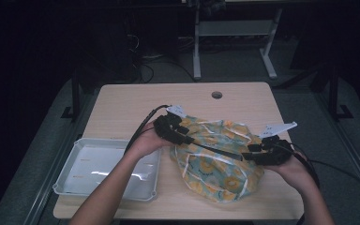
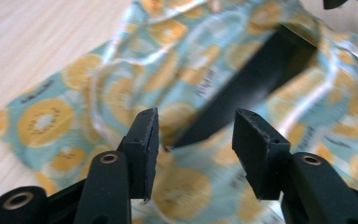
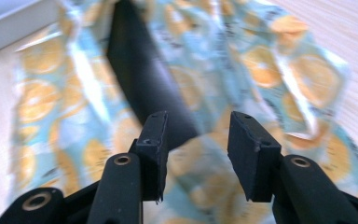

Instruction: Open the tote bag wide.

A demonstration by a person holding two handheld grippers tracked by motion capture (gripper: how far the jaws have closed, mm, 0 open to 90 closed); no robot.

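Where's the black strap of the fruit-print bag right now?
In the high view, the black strap lies across the fruit-print bag, running between the left gripper and right gripper, right of the tray.

The high view is dimly lit: the room behind the table (image 1: 122, 101) is lost in near darkness, and only the tabletop and the white tray (image 1: 75, 171) are picked out from above, with a pale glare seen on the tray's floor. Fine detail there is softened by noise. The two gripper views are far brighter, almost washed out. In them the patterned cloth (image 2: 121, 88) is smeared by blur, and shiny streaks are seen along its folds, while the black jaws at the bottom are rendered sharply.
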